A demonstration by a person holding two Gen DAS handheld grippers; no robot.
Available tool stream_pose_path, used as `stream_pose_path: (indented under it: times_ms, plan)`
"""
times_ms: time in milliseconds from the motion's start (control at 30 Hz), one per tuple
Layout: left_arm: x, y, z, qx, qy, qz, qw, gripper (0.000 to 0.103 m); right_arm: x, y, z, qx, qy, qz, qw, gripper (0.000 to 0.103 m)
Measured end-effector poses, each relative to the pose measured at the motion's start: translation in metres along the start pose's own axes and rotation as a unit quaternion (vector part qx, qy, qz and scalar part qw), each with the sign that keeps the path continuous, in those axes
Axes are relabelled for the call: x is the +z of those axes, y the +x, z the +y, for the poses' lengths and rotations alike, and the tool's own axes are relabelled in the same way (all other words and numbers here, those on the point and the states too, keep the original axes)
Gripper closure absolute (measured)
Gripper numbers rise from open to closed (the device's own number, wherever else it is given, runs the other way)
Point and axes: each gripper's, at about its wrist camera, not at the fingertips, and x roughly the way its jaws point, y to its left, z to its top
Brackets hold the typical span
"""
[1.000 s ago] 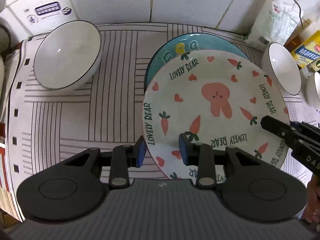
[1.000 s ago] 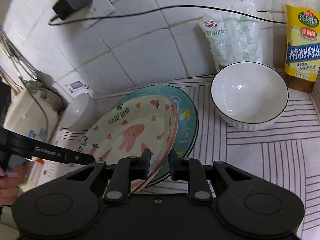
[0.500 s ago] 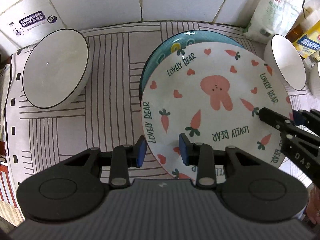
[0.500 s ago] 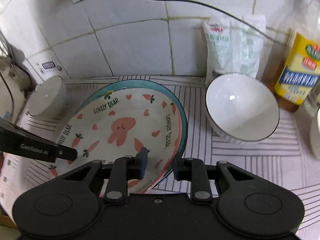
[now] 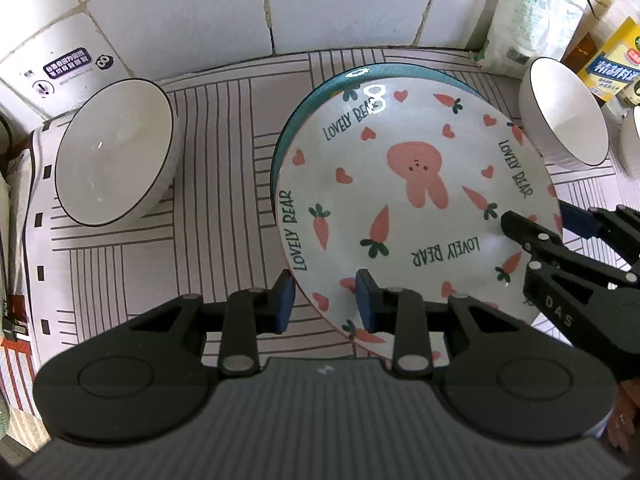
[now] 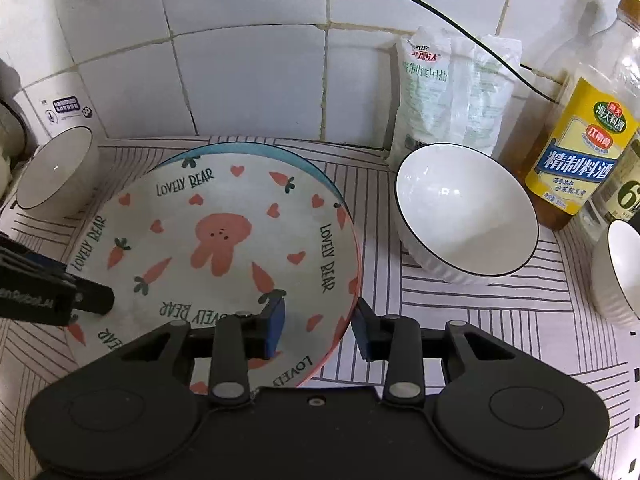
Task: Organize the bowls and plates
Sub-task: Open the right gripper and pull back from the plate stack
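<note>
A white plate with a pink rabbit and carrots [image 5: 416, 184] [image 6: 224, 240] lies on a blue plate [image 5: 320, 92] [image 6: 308, 164] on the striped mat. My left gripper [image 5: 324, 300] [image 6: 68, 280] is shut on the rabbit plate's near left rim. At the opposite rim, my right gripper [image 6: 320, 328] [image 5: 540, 220] has its jaws opening; the rim stands between the pads with gaps on both sides. White bowls with dark rims sit left [image 5: 114, 152] [image 6: 54, 172] and right [image 5: 564, 112] [image 6: 464, 208] of the plates.
A third white bowl [image 6: 618, 272] stands at the far right. Against the tiled wall lean a salt bag [image 6: 448, 92] and a yellow-labelled bottle [image 6: 576, 148]. A black cable [image 6: 480, 48] runs across the wall. A white appliance [image 5: 52, 76] is at the back left.
The rabbit plate, tilted a second ago, has come down flat onto the blue plate. My right gripper's jaws have widened off its rim. The left grip looks unchanged.
</note>
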Motion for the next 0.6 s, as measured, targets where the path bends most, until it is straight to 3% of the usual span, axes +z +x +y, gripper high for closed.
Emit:
stream_pose_path:
  times_ms: [100, 267, 600]
  plan:
    - [-0.003, -0.005, -0.001, -0.002, 0.002, -0.004, 1.0, 0.073, -0.006, -0.003, -0.002, 0.014, -0.002, -0.011, 1.0, 0.062]
    - [-0.014, -0.03, -0.004, -0.015, 0.002, -0.024, 0.9996, 0.073, -0.016, -0.03, -0.019, 0.069, 0.047, -0.047, 0.995, 0.062]
    - [-0.045, -0.096, -0.045, -0.001, 0.075, -0.042, 0.9963, 0.069, -0.028, -0.117, -0.043, 0.072, 0.03, -0.102, 0.992, 0.062]
